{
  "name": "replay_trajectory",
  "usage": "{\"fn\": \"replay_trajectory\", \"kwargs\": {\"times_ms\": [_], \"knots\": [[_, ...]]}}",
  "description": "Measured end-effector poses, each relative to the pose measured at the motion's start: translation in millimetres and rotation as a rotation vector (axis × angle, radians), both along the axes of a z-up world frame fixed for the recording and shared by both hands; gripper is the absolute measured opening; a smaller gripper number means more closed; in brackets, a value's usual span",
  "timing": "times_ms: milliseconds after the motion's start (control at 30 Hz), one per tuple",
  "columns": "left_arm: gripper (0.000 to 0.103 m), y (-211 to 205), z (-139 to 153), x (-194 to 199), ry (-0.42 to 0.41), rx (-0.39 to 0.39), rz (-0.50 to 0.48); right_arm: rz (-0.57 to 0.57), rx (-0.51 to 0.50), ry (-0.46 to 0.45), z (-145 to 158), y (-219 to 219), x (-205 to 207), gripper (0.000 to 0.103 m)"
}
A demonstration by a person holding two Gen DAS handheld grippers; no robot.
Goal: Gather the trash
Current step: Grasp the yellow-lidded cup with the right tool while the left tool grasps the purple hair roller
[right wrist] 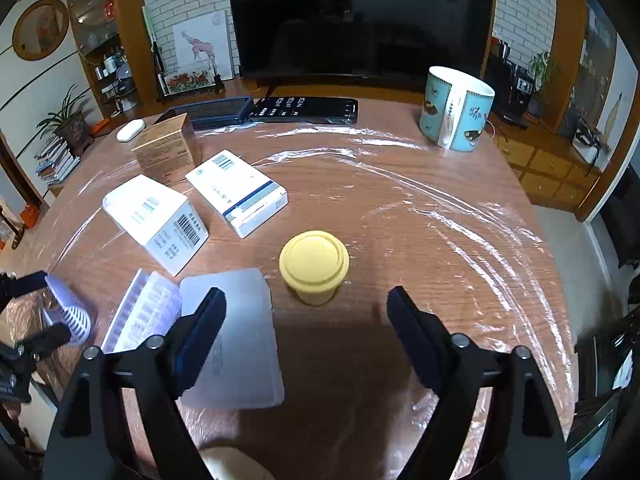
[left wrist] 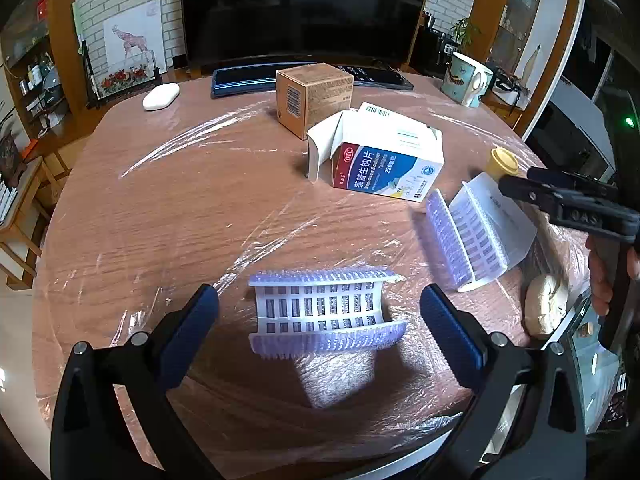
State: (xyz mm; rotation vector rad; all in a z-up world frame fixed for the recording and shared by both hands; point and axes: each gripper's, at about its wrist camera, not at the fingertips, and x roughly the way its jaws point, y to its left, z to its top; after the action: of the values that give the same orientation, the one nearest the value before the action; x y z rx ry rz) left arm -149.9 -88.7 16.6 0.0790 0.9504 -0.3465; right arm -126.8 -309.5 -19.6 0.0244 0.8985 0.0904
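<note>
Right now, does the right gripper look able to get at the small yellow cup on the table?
Probably yes. The right gripper is open, and the yellow cup stands just ahead of its fingers with bare table around it. The white plastic lid lies beside it, not across the way.

My film-covered wooden table (right wrist: 400, 216) carries medicine boxes (left wrist: 384, 168), a yellow cup (right wrist: 314, 266), a mug (right wrist: 456, 108) and plastic trays (left wrist: 326, 312).

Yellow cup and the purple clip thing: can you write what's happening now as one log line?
left gripper: open around purple strip | right gripper: open, short of yellow cup | nothing held
</note>
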Motion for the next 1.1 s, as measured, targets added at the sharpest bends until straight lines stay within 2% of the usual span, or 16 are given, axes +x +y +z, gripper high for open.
{"fn": "replay_trajectory", "kwargs": {"times_ms": [233,400,433,467,600,633,700,733,1100], "knots": [[0.101,-1.9,-6.7,-1.0,0.007,0.001,-0.003,-0.025,0.107,0.01,-7.6,-11.5,15.9,0.068],[0.098,-3.0,-9.5,1.3,0.01,-0.003,-0.011,-0.032,0.122,0.002,-8.4,-12.9,26.5,0.059],[0.095,-3.0,-10.2,2.6,0.013,-0.008,-0.013,-0.037,0.113,0.01,-10.0,-12.7,29.4,0.052],[0.093,-3.0,-11.2,3.9,0.018,-0.011,-0.014,-0.04,0.111,0.018,-11.6,-13.3,31.8,0.049],[0.088,-3.4,-14.0,6.2,0.024,-0.015,-0.02,-0.053,0.131,0.033,-19.3,-17.6,34.9,0.047],[0.085,-4.2,-14.2,6.2,0.019,-0.01,-0.024,-0.049,0.139,0.03,-19.2,-17.6,35.2,0.043],[0.082,-6.1,-14.8,6.3,0.011,0.006,-0.029,-0.044,0.14,0.027,-19.0,-17.0,35.7,0.042],[0.077,-7.7,-14.9,6.0,0.003,0.02,-0.032,-0.036,0.142,0.021,-18.4,-16.1,36.2,0.037],[0.076,-8.6,-7.4,4.1,-0.026,0.028,-0.028,-0.01,0.115,-0.009,0.1,-13.3,21.5,0.036]]}}
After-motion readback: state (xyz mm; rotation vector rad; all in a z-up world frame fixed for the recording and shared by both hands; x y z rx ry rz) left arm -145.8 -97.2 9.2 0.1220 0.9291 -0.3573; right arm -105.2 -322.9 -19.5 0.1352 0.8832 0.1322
